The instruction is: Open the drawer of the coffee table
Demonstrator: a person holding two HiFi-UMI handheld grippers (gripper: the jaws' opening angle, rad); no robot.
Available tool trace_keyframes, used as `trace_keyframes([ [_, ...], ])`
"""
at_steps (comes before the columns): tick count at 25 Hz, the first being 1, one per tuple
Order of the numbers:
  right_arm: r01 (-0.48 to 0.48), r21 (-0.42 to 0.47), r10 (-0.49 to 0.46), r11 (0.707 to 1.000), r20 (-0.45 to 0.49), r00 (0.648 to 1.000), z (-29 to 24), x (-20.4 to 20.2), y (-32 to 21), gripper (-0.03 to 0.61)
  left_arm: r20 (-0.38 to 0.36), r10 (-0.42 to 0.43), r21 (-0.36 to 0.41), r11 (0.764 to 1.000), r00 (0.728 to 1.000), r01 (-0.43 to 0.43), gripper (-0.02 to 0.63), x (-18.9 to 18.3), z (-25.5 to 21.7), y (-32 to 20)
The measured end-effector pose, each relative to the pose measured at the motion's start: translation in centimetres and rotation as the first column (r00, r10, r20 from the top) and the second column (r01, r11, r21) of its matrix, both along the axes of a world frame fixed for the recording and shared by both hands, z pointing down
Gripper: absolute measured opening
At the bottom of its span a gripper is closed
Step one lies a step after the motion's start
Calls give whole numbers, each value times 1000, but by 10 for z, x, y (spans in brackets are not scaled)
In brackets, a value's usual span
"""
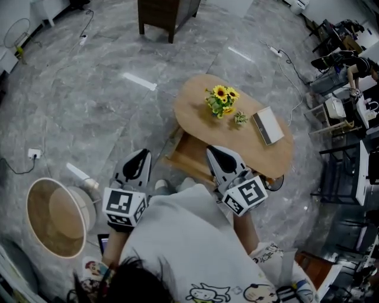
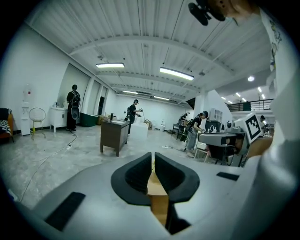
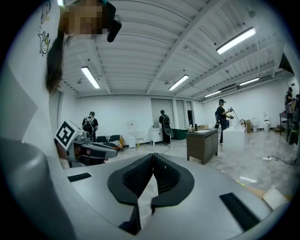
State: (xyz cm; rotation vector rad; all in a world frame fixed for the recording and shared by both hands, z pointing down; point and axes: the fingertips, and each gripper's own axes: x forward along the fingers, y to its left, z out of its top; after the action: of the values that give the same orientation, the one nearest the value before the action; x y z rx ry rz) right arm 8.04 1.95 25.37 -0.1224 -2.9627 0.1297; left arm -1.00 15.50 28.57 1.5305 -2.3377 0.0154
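Note:
The oval wooden coffee table point(image 1: 201, 118) stands ahead of me, with a pot of sunflowers point(image 1: 222, 100) and a flat grey box point(image 1: 267, 125) on top. A wooden drawer point(image 1: 188, 157) sticks out from under the near left side of the top. My left gripper point(image 1: 144, 154) hangs over the floor just left of the drawer. Its pads meet at the tips point(image 2: 153, 154) with nothing between them. My right gripper point(image 1: 211, 150) hovers over the table's near edge, just right of the drawer. It is shut and empty too point(image 3: 153, 155).
A round wicker basket point(image 1: 56, 216) sits on the floor at the lower left, and a socket strip with a cable point(image 1: 34, 154) lies beside it. A dark cabinet point(image 1: 163, 15) stands at the far side. Metal racks and equipment point(image 1: 349, 171) crowd the right. Several people stand far off.

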Motion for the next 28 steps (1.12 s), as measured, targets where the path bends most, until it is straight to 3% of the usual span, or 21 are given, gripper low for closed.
trace_keyframes([
  [28, -47, -34, 45, 998, -51, 998, 22, 2, 13, -2, 59, 13, -35, 999, 998, -11, 5, -5, 0, 13],
])
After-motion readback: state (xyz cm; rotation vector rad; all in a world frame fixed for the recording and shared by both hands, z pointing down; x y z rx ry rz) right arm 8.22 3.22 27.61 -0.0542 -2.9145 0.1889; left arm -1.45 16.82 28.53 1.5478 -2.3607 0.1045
